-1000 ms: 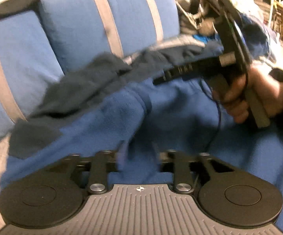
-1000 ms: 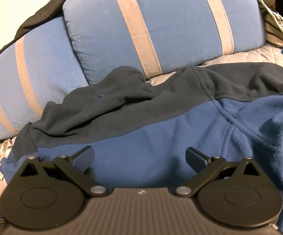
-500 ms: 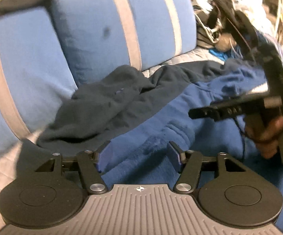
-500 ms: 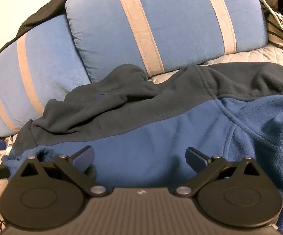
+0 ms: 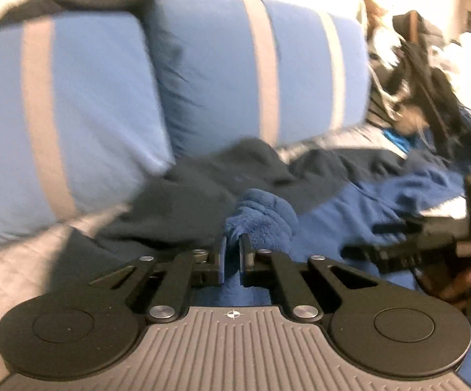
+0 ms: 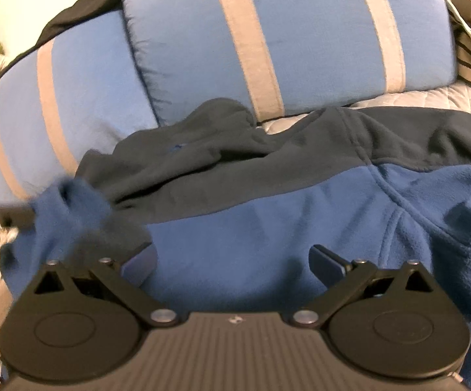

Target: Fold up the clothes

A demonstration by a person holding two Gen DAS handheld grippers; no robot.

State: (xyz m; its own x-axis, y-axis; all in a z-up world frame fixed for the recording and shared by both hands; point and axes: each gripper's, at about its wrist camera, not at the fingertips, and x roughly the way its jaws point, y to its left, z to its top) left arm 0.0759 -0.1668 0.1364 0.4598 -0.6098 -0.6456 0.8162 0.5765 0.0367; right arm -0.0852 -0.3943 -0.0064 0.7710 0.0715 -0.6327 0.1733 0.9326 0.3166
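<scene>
A blue and dark grey fleece top (image 6: 268,228) lies spread over the quilted bed. My left gripper (image 5: 233,244) is shut on a bunched blue fold of the fleece top (image 5: 261,215), which stands up between its fingers. In the right wrist view that lifted fold shows at the left, blurred. My right gripper (image 6: 232,260) hovers open over the blue body of the top, nothing between its fingers. In the left wrist view the right gripper (image 5: 424,247) appears at the right edge, held by a hand (image 5: 463,290).
Two blue pillows with grey stripes (image 6: 284,39) lean along the back of the bed. A dark garment (image 6: 82,16) lies over their top. Cluttered bags and cords (image 5: 424,75) sit at the far right. The quilted bedcover (image 5: 17,260) shows at the left.
My left gripper has gone from open to shut on a fold of the blue fleece and lifted it. The right gripper has stayed open, shifting only slightly.
</scene>
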